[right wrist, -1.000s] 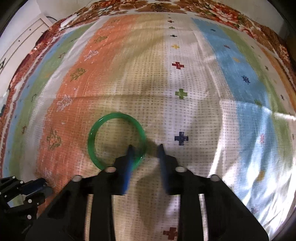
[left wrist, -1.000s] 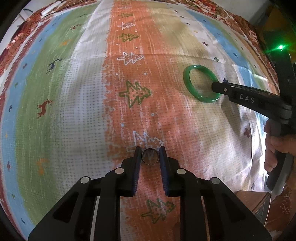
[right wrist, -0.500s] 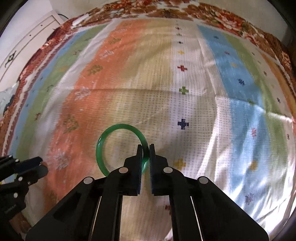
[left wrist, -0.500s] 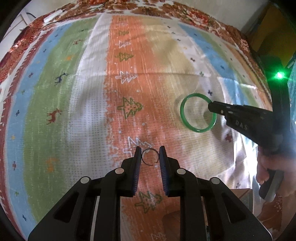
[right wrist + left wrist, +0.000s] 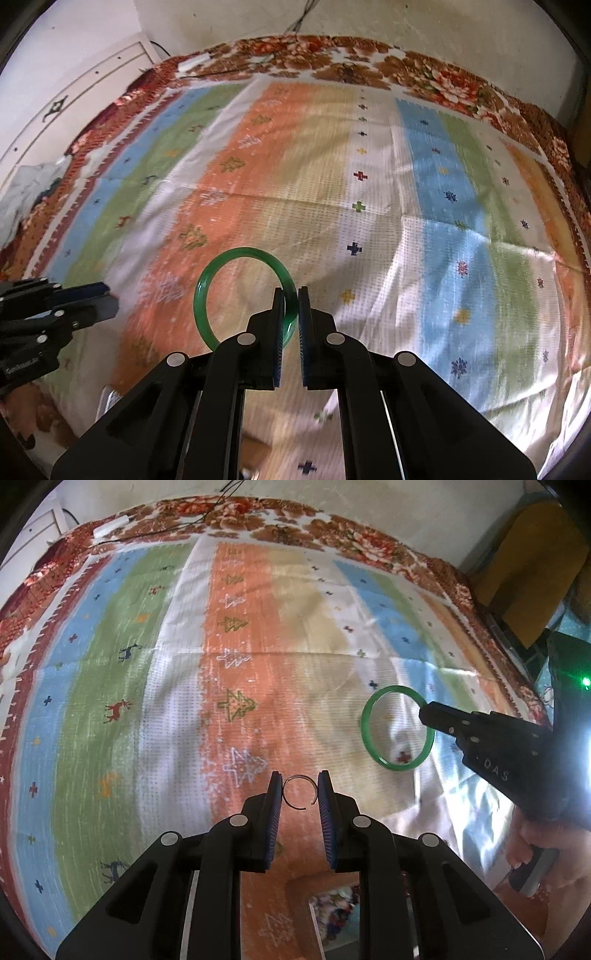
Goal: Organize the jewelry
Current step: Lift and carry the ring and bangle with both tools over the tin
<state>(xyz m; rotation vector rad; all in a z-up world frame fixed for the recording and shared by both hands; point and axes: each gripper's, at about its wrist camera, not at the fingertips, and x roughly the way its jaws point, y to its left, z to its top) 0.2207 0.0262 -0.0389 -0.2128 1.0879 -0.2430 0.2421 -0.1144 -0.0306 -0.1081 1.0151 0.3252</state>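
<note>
Slippage threatens both grips: the left gripper (image 5: 299,788) pinches a thin, seemingly open wire ring (image 5: 300,791) by its edges, while the right gripper (image 5: 291,306) clamps only the smooth green bangle (image 5: 236,291) rim.

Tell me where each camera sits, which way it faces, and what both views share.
Left wrist: sits on the left gripper, facing down along its fingers at the striped cloth; it holds a thin metal ring; the person's right hand shows.
Right wrist: sits on the right gripper, facing down at the cloth; it is shut on the green bangle.
Shared: cloth, bangle, and each view shows the other gripper.
</note>
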